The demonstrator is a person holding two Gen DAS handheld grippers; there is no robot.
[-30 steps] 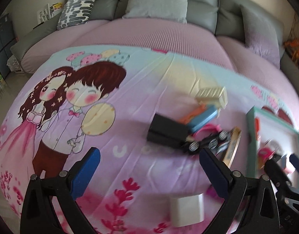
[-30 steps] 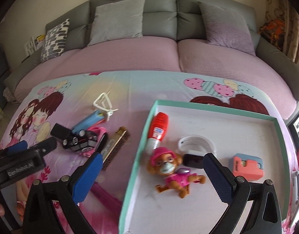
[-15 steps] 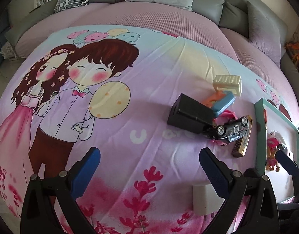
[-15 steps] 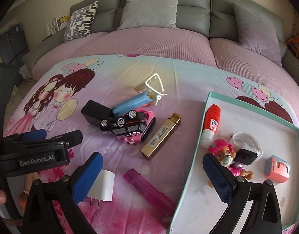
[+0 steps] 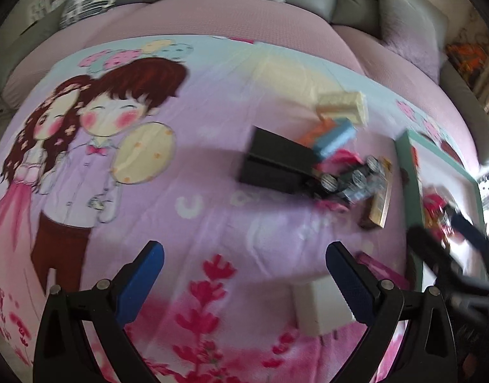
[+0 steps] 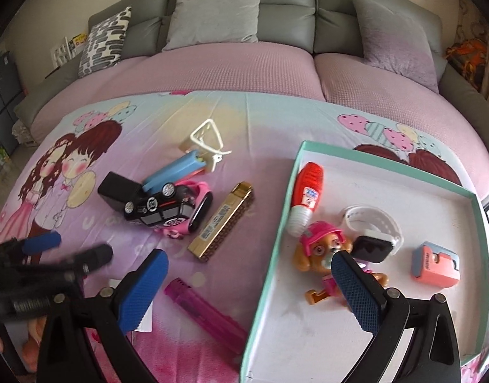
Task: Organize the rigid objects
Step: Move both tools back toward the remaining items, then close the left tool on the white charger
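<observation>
Fingers [image 6: 356, 290] spread over tray [image 6: 365, 156]; harmonica [image 6: 223, 221], pink lighter [image 6: 206, 308] beside

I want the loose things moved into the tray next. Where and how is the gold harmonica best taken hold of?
Grip the gold harmonica across its narrow width, near mid-length, coming straight down from above. It lies flat and alone on the sheet, long sides clear, angled toward the tray, so the right hand-held gripper, open now, would likely need turning to span it crosswise.
</observation>
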